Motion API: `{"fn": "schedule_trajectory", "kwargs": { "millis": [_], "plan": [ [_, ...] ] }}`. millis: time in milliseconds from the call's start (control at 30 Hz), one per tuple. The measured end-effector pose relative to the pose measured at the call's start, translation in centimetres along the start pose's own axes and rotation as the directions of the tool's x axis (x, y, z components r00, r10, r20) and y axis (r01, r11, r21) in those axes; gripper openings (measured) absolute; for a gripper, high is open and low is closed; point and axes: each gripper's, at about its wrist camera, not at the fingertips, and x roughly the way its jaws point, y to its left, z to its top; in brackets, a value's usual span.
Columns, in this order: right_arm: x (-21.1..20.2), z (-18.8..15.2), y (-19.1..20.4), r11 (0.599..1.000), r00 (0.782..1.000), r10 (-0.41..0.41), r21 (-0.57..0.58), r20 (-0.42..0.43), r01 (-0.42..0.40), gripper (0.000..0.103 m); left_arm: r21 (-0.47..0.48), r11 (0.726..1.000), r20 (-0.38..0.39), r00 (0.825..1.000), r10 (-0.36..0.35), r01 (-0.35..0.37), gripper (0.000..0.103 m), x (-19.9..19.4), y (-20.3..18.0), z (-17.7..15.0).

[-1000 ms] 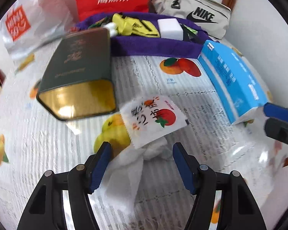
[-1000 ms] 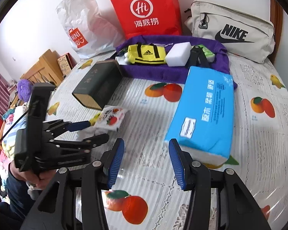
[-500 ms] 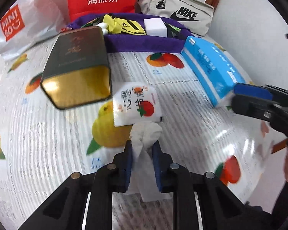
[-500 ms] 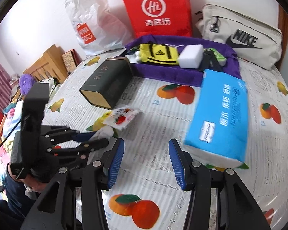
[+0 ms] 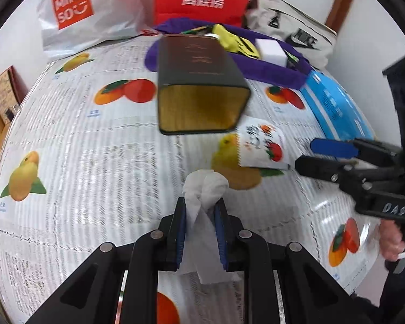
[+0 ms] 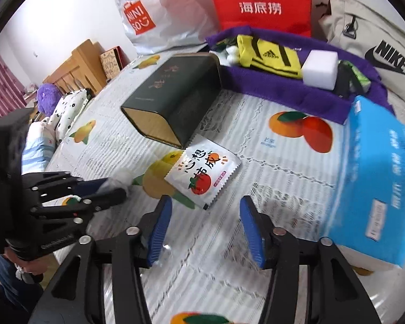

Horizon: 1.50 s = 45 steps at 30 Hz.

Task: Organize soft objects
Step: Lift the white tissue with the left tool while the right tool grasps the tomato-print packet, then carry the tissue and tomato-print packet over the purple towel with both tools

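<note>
My left gripper point(image 5: 199, 210) is shut on a crumpled white tissue point(image 5: 205, 186) and holds it over the fruit-print tablecloth; it also shows at the left of the right wrist view point(image 6: 113, 189). My right gripper point(image 6: 205, 224) is open and empty, its jaws just short of a white wet-wipe packet point(image 6: 202, 170) with a red tomato print. In the left wrist view that packet point(image 5: 262, 145) lies beside the right gripper point(image 5: 305, 154). A purple cloth tray point(image 6: 283, 89) at the back holds a yellow Adidas pouch point(image 6: 267, 54) and a white sponge point(image 6: 321, 67).
A dark green tin point(image 6: 175, 94) lies on its side with its gold opening toward me. A blue tissue pack point(image 6: 375, 172) lies at the right. A red bag point(image 6: 259, 0), a white Miniso bag point(image 6: 154, 13) and a beige Nike bag point(image 6: 375, 43) stand along the wall.
My left gripper closed on the tissue and pulled it back and left, away from the packet. My right gripper moved left from the blue pack toward the wet-wipe packet.
</note>
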Motion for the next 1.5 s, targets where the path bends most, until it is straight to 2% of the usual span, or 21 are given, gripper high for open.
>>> {"fn": "schedule_trajectory", "kwargs": {
  "millis": [67, 200, 267, 367, 733, 800, 933, 967, 1033, 1133, 1167, 1200, 1233, 1400, 1500],
  "plan": [
    [0.9, 0.2, -0.1, 1.0, 1.0, -0.019, 0.006, 0.005, 0.019, 0.064, -0.011, 1.0, 0.004, 1.0, -0.002, 0.002, 0.019, 0.1, 0.6, 0.3],
    [2.5, 0.7, -0.5, 0.999, 1.0, -0.021, 0.042, -0.001, 0.021, 0.069, -0.031, 0.999, 0.004, 1.0, -0.024, 0.024, 0.019, 0.3, 1.5, 0.8],
    [2.8, 0.9, -0.4, 0.999, 0.999, -0.021, 0.05, 0.026, 0.02, 0.082, -0.04, 0.999, 0.007, 0.999, -0.036, 0.036, 0.019, 0.4, 2.0, 0.9],
    [3.5, 1.4, 0.1, 0.998, 0.999, -0.029, 0.051, 0.039, 0.027, 0.091, -0.049, 0.998, 0.009, 0.999, -0.047, 0.048, 0.019, 0.5, 2.5, 1.1],
    [5.9, 2.2, 2.7, 0.976, 0.974, -0.203, -0.054, 0.104, 0.209, 0.093, -0.078, 0.996, 0.02, 0.999, -0.047, 0.048, 0.02, 0.6, 4.1, 1.5],
    [5.9, 2.3, 2.7, 0.975, 0.971, -0.211, -0.05, 0.108, 0.217, 0.09, -0.079, 0.996, 0.021, 0.999, -0.046, 0.048, 0.02, 0.6, 4.1, 1.5],
    [5.4, 2.3, 2.7, 0.972, 0.966, -0.224, -0.042, 0.13, 0.231, 0.064, -0.078, 0.996, 0.023, 0.999, -0.038, 0.039, 0.02, 0.6, 4.0, 1.5],
    [5.3, 2.2, 2.7, 0.972, 0.966, -0.222, -0.044, 0.131, 0.229, 0.06, -0.079, 0.996, 0.022, 0.999, -0.038, 0.04, 0.02, 0.6, 3.9, 1.5],
    [5.2, 2.1, 2.9, 0.972, 0.966, -0.221, -0.054, 0.134, 0.229, 0.054, -0.08, 0.996, 0.022, 0.999, -0.036, 0.038, 0.02, 0.6, 3.9, 1.5],
    [5.0, 1.8, 3.2, 0.972, 0.968, -0.214, -0.069, 0.131, 0.224, 0.053, -0.078, 0.996, 0.018, 0.999, -0.035, 0.037, 0.02, 0.5, 3.7, 1.4],
    [4.9, 1.6, 3.2, 0.973, 0.969, -0.208, -0.075, 0.129, 0.219, 0.048, -0.078, 0.996, 0.018, 0.999, -0.037, 0.038, 0.02, 0.5, 3.6, 1.3],
    [4.7, 1.5, 3.2, 0.974, 0.971, -0.203, -0.079, 0.129, 0.214, 0.035, -0.08, 0.996, 0.017, 0.999, -0.039, 0.04, 0.02, 0.5, 3.5, 1.3],
    [4.5, 1.3, 3.3, 0.975, 0.972, -0.195, -0.083, 0.13, 0.206, 0.012, -0.081, 0.996, 0.017, 0.999, -0.041, 0.042, 0.02, 0.5, 3.4, 1.3],
    [3.9, 0.6, 3.1, 0.98, 0.979, -0.171, -0.084, 0.108, 0.18, 0.012, -0.087, 0.994, 0.013, 0.998, -0.068, 0.068, 0.02, 0.4, 2.6, 1.0],
    [3.4, -0.1, 2.9, 0.981, 0.981, -0.165, -0.084, 0.107, 0.174, 0.011, -0.082, 0.995, 0.012, 0.998, -0.059, 0.06, 0.02, 0.3, 2.2, 0.8]
  ]
}}
